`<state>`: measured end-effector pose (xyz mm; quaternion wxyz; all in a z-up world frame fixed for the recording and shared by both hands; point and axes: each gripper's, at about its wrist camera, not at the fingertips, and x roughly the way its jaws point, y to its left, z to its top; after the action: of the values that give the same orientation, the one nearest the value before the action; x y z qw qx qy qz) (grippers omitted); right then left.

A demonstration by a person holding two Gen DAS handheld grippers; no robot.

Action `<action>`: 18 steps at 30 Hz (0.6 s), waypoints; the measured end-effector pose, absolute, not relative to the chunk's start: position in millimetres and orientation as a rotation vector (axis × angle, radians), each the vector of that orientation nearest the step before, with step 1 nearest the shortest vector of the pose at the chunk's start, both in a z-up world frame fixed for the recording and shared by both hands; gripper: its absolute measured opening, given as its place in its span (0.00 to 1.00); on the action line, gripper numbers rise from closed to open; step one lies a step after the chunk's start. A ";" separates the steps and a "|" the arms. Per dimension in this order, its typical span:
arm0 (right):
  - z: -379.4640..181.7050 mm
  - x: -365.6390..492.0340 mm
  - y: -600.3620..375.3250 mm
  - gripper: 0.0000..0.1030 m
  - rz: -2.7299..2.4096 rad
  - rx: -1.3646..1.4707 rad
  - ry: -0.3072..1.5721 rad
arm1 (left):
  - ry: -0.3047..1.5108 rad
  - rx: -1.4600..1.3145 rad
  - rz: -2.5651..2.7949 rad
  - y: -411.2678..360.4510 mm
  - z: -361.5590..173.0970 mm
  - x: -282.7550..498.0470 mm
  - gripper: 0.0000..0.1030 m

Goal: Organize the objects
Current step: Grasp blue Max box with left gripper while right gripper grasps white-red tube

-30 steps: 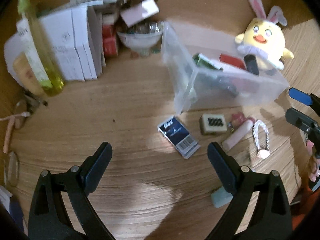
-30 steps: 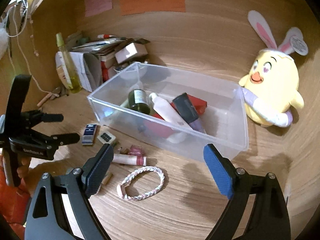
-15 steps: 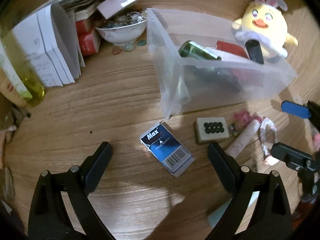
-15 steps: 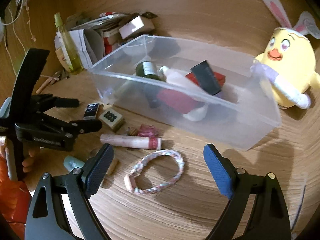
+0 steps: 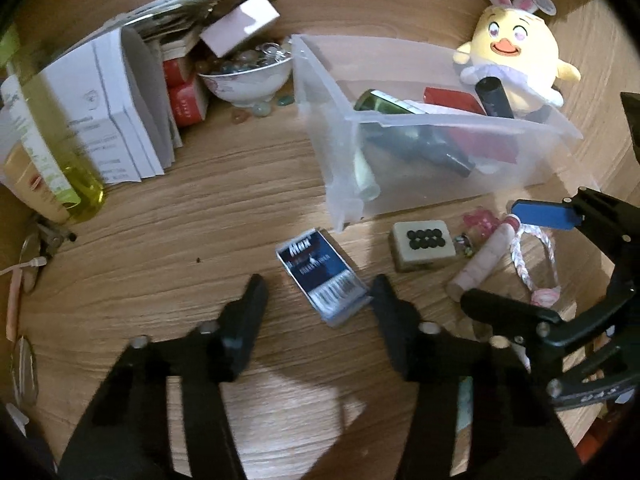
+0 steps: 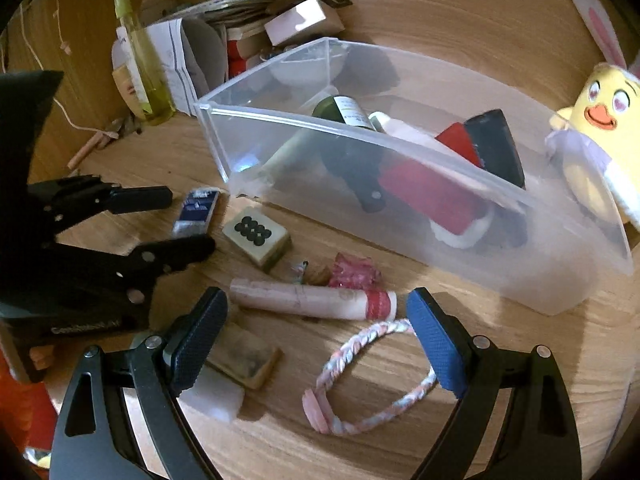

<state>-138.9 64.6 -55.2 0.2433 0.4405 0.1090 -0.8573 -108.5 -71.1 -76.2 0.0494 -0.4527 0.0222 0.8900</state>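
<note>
A wooden desktop (image 5: 208, 208) with wavy grain fills both views and rises into a matching wooden back panel (image 6: 460, 4) toward 12 o'clock. Warm light falls from above, leaving a bright patch (image 5: 312, 412) near 6 o'clock (hard-edged shadows around it). At 9 o'clock a thin white cord (image 6: 28, 44) hangs against the side panel.

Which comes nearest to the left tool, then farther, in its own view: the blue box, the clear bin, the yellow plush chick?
1. Blue box, on the table between the open left tool fingers.
2. Clear bin, beyond, right of centre.
3. Plush chick, behind the bin, far right.
</note>
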 end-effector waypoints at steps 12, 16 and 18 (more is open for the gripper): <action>-57.4 -144.0 63.4 0.95 -2.294 1.232 0.261 | 0.003 -1.409 2.698 -80.0 -72.8 -98.9 0.45; -56.0 -144.2 63.1 0.95 -2.303 1.220 0.264 | -0.018 -1.416 2.707 -80.4 -74.3 -110.3 0.55; -54.8 -144.4 66.1 0.93 -2.319 1.216 0.246 | -0.046 -1.425 2.703 -82.5 -76.1 -118.6 0.54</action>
<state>-144.4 66.1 -54.8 0.2529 0.4474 0.0903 -0.8531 -118.6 -82.5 -76.1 0.0429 -0.4661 -0.0149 0.8836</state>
